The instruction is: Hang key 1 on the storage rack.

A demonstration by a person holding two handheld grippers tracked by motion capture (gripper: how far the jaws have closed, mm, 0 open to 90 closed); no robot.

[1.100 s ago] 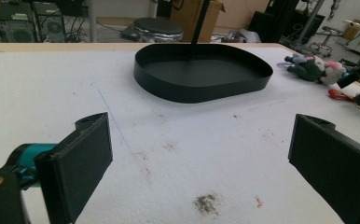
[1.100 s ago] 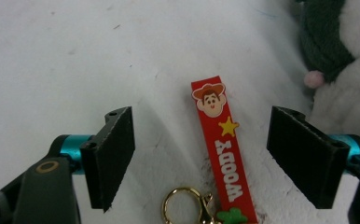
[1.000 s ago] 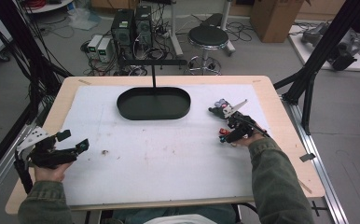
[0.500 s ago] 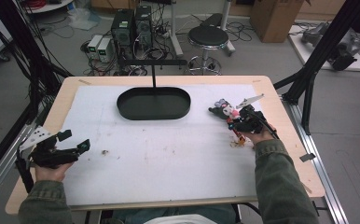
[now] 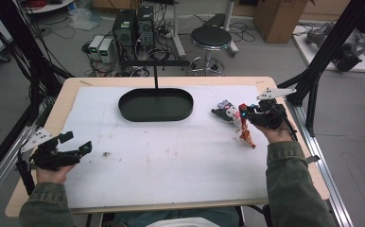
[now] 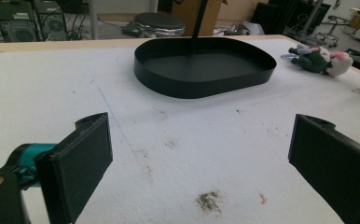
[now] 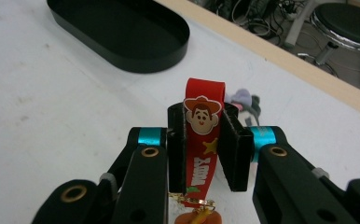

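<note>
Clamping a red cowboy strap [image 7: 201, 140], the right tongs [image 5: 245, 115] hold it lifted over the desk's [image 5: 171, 156] right side, its orange charm dangling, near a plush toy [image 5: 224, 111]. The left tongs [image 5: 79, 143] gape wide near the left edge, well short of the black tray [image 5: 155, 104].
</note>
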